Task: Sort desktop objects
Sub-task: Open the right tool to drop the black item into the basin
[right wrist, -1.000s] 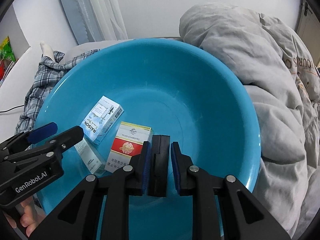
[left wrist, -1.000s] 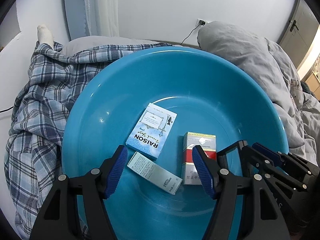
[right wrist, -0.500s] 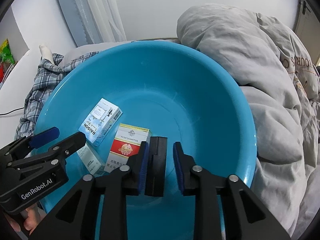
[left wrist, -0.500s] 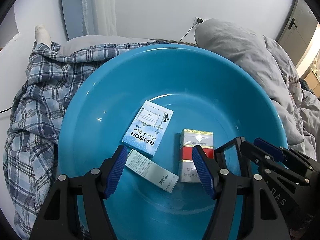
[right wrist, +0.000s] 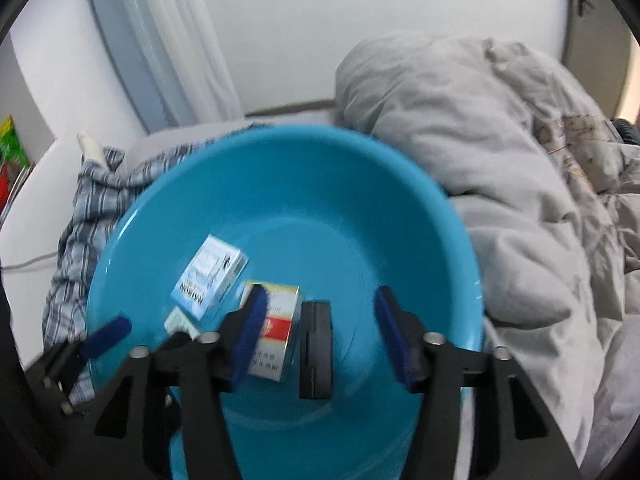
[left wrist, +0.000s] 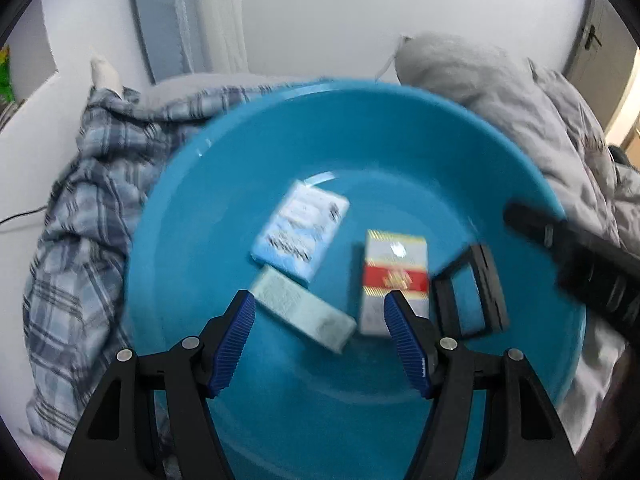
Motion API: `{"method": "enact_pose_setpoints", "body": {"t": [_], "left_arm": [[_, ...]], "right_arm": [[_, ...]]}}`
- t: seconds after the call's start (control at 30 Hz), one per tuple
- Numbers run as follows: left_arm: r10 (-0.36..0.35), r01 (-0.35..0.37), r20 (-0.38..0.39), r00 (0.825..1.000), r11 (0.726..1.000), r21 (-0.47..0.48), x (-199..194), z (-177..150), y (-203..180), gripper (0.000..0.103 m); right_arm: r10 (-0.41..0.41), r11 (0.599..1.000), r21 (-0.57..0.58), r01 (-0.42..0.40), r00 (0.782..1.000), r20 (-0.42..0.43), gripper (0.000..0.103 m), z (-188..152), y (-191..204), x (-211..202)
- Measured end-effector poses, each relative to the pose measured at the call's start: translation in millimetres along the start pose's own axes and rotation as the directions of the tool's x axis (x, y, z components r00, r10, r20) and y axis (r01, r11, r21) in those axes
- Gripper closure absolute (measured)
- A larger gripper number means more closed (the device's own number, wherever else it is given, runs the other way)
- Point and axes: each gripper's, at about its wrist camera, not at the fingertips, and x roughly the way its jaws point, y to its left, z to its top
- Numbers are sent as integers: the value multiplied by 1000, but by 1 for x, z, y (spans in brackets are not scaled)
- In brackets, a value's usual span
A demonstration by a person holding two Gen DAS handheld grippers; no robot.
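Note:
A blue basin holds a light-blue Raison box, a pale green box, a red-and-white cigarette pack and a flat black object. My left gripper is open and empty above the basin, near the pale green box. My right gripper is open, with the black object lying in the basin below its fingers. It shows as a dark blur in the left wrist view.
The basin sits on a bed. A blue plaid cloth lies to its left and a grey duvet to its right. A white wall and a curtain stand behind.
My right gripper has opened and let go of the black object, which now lies in the basin. Both grippers have pulled back and up a little.

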Motion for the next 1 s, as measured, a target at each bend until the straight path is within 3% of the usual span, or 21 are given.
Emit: {"method": "enact_pose_setpoints", "body": {"t": [0.17, 0.3, 0.57, 0.67, 0.83, 1.0], "left_arm": [[8, -2, -80, 997, 997, 72, -1, -18, -18, 34], [18, -9, -102, 995, 996, 88, -2, -33, -28, 34], [95, -89, -36, 995, 987, 133, -10, -36, -50, 34], [148, -150, 21, 989, 975, 164, -19, -40, -62, 34], [154, -156, 23, 988, 973, 167, -21, -42, -67, 34], [222, -230, 62, 973, 955, 188, -21, -46, -73, 34]], "right_arm": [[-19, 1000, 11, 19, 999, 28, 38, 5, -1, -10], [-21, 997, 71, 16, 997, 69, 26, 9, -7, -21], [-91, 994, 71, 82, 988, 122, 25, 11, -5, -33], [-125, 991, 70, 116, 984, 129, 25, 12, -4, -34], [-154, 986, 92, 141, 977, 149, 24, 12, -6, -38], [-249, 968, 58, 242, 950, 186, 24, 12, 1, -43]]}}
